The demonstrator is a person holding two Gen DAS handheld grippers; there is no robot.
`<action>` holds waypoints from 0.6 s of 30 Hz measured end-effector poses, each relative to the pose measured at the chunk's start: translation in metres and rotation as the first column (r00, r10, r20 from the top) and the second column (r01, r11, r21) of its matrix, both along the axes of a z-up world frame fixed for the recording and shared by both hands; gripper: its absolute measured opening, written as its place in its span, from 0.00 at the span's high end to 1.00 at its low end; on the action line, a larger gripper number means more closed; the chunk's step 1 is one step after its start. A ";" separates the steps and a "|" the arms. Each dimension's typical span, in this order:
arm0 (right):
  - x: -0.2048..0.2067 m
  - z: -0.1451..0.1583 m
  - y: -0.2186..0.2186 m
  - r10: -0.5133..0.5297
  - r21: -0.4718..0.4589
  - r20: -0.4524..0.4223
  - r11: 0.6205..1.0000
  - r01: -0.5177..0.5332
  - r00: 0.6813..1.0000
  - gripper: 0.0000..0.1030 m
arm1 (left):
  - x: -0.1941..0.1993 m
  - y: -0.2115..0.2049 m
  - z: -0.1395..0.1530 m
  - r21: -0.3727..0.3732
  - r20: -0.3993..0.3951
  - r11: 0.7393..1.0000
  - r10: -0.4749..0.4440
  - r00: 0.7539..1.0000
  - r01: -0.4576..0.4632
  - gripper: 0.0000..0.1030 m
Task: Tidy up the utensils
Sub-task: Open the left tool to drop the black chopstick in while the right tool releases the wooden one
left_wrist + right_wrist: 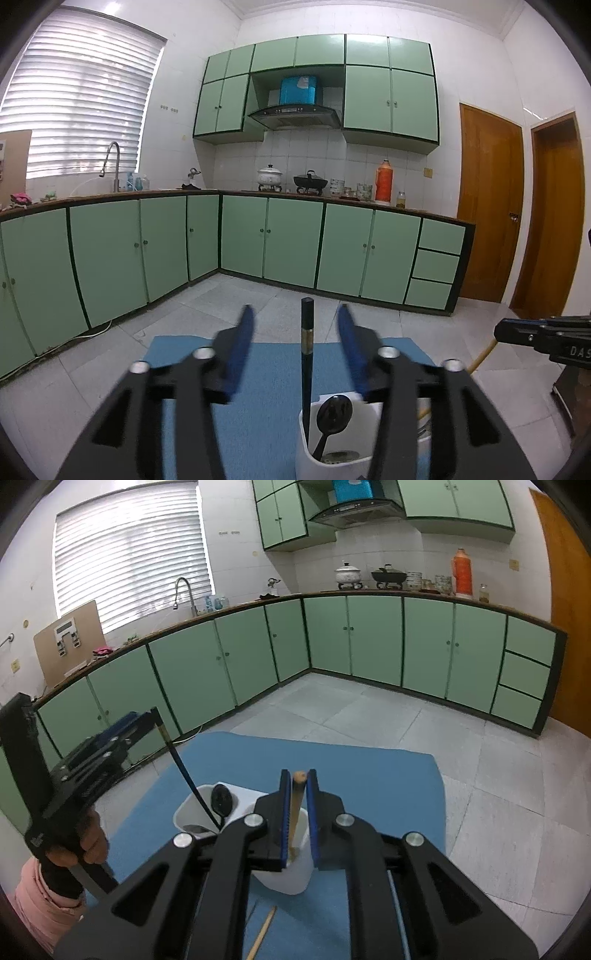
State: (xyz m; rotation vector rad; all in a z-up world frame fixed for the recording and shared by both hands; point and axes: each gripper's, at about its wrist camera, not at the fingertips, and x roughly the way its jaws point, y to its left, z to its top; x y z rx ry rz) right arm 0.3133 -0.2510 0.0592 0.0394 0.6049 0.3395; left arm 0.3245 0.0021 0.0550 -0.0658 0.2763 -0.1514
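Left gripper (295, 325) apart around black chopstick (306, 365); right gripper (298, 786) clamps wooden chopstick (295, 812) above white holder (295, 878).

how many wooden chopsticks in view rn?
2. One wooden chopstick stands between the right gripper jaws, in the white holder; another lies on the blue mat. Others may be hidden.

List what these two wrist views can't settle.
- White holder base: left wrist view, cut off by the bottom edge.
- Wooden chopstick lower end: right wrist view, hidden by the right hand-held gripper.
- Loose stick: right wrist view, partly behind that gripper's frame.
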 end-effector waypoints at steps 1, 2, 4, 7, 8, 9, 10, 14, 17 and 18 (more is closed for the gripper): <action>-0.001 -0.001 -0.001 -0.003 0.002 -0.003 1.000 0.003 1.000 0.88 | -0.002 0.001 0.001 -0.001 0.004 1.000 0.001 1.000 -0.001 0.44; -0.001 -0.002 -0.002 -0.003 0.006 -0.006 1.000 0.003 1.000 0.88 | -0.003 0.001 0.001 -0.002 0.006 1.000 0.002 1.000 -0.002 0.41; -0.003 -0.004 -0.005 -0.009 0.012 -0.009 1.000 0.010 1.000 0.80 | -0.005 0.002 0.001 -0.006 0.008 1.000 -0.003 1.000 0.004 0.37; -0.005 -0.005 -0.010 -0.022 0.016 -0.003 1.000 0.022 1.000 0.69 | -0.007 0.004 0.001 -0.018 0.006 1.000 -0.006 1.000 0.006 0.30; -0.006 -0.005 -0.011 -0.024 0.018 -0.003 1.000 0.024 1.000 0.68 | -0.007 0.005 0.000 -0.021 0.003 1.000 -0.007 1.000 0.008 0.29; -0.006 -0.005 -0.012 -0.028 0.021 -0.002 0.999 0.028 1.000 0.65 | -0.008 0.005 -0.001 -0.023 0.001 1.000 -0.008 1.000 0.008 0.28; -0.007 -0.006 -0.014 -0.031 0.026 0.000 0.999 0.031 1.000 0.60 | -0.008 0.006 -0.002 -0.028 -0.001 1.000 -0.007 1.000 0.007 0.27; -0.013 -0.005 -0.020 -0.038 0.044 0.013 0.998 0.037 0.999 0.53 | -0.013 0.009 -0.004 -0.045 0.000 0.999 -0.008 1.000 0.008 0.22; -0.023 -0.006 -0.028 -0.053 0.050 0.032 0.997 0.052 0.998 0.49 | -0.022 0.016 -0.006 -0.059 0.002 0.998 -0.003 1.000 0.003 0.20; -0.028 -0.007 -0.031 -0.061 0.049 0.041 0.997 0.059 0.997 0.45 | -0.025 0.017 -0.005 -0.061 0.004 0.998 -0.003 1.000 0.003 0.19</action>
